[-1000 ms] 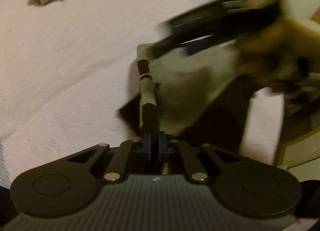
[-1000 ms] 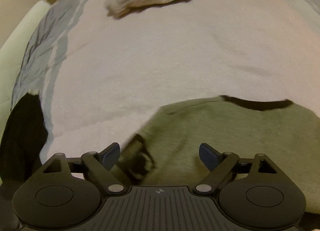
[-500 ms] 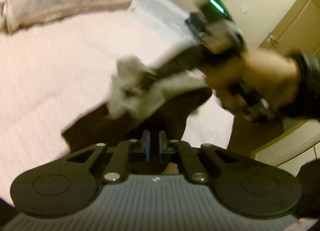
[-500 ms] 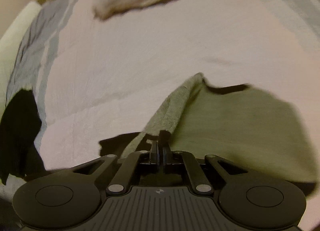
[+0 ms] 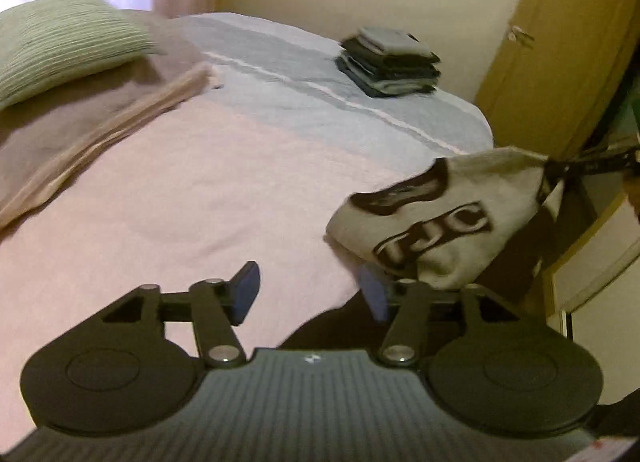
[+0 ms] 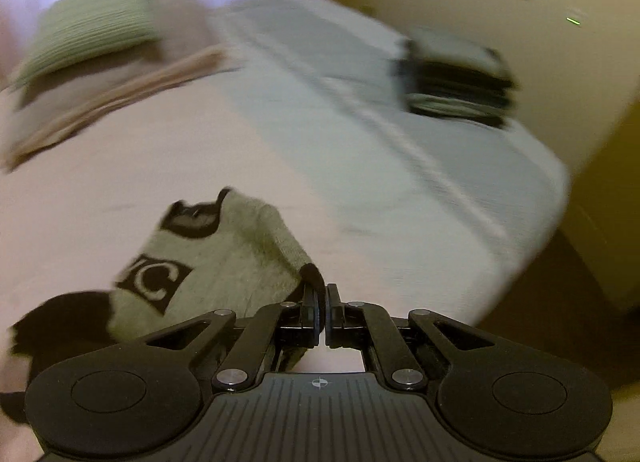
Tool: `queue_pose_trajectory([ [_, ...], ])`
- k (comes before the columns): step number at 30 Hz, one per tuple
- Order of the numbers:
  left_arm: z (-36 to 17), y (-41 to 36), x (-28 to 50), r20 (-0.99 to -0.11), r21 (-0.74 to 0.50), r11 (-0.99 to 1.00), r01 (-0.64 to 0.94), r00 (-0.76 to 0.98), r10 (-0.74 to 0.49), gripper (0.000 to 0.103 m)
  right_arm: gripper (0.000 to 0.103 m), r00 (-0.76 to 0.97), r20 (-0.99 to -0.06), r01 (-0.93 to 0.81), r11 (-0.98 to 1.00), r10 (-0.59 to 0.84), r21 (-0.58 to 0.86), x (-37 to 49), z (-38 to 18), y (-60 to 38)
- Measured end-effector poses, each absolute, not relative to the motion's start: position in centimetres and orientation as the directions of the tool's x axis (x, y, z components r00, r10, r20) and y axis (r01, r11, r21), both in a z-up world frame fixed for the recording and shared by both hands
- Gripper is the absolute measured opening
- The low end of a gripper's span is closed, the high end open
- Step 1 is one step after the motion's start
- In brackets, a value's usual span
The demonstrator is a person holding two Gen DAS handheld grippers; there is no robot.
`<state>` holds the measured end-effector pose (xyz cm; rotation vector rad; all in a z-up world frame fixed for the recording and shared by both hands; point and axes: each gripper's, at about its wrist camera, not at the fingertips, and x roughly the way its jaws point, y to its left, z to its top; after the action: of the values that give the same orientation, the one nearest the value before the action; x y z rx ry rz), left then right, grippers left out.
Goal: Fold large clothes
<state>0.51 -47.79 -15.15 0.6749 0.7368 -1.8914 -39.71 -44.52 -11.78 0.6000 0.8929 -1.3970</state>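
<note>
left gripper (image 5: 310, 294): fingers spread, empty | right gripper (image 6: 322, 312): fingers pinch sweater (image 6: 216, 262) edge | sweater hangs left of right fingers, over bed (image 6: 320, 166)

Green ribbed pillow (image 5: 60, 38) at ten o'clock on the bed (image 5: 192, 182). Stack of folded clothes (image 5: 388, 62) at one o'clock; wooden door (image 5: 560, 42) at two o'clock.
</note>
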Motion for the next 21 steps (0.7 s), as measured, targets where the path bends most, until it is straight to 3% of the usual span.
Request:
queue_pose_trajectory([
  [7, -20.8, -57.2, -9.6, -0.761, -0.231, -0.419, 0.878, -0.432, -0.484, 0.063, 0.000, -0.129, -0.838, 0.976, 0.080, -0.530, -0.200, -49.0, -14.8, -51.9],
  [9, -23.7, -60.8, -12.5, -0.770, -0.265, -0.491, 0.830, -0.489, -0.411, 0.064, 0.000, -0.119, -0.855, 0.976, 0.101, -0.505, -0.195, -51.2, -16.2, -54.3],
  [17, -35.3, -70.4, -21.1, -0.843, -0.400, -0.447, 0.800, -0.512, -0.162, 0.063, 0.000, -0.047, -0.918, 0.980, 0.158, -0.393, -0.118, -55.8, -21.4, -57.7],
  [18, -36.2, -70.5, -21.9, -0.855, -0.401, -0.455, 0.795, -0.503, -0.126, 0.055, 0.000, -0.039, -0.923, 0.981, 0.159, -0.384, -0.107, -56.1, -21.8, -57.9],
  [21, -36.6, -69.9, -23.2, -0.880, -0.376, -0.485, 0.790, -0.468, -0.081, 0.015, 0.000, -0.007, -0.928, 0.985, 0.156, -0.372, -0.070, -57.1, -22.3, -58.7],
])
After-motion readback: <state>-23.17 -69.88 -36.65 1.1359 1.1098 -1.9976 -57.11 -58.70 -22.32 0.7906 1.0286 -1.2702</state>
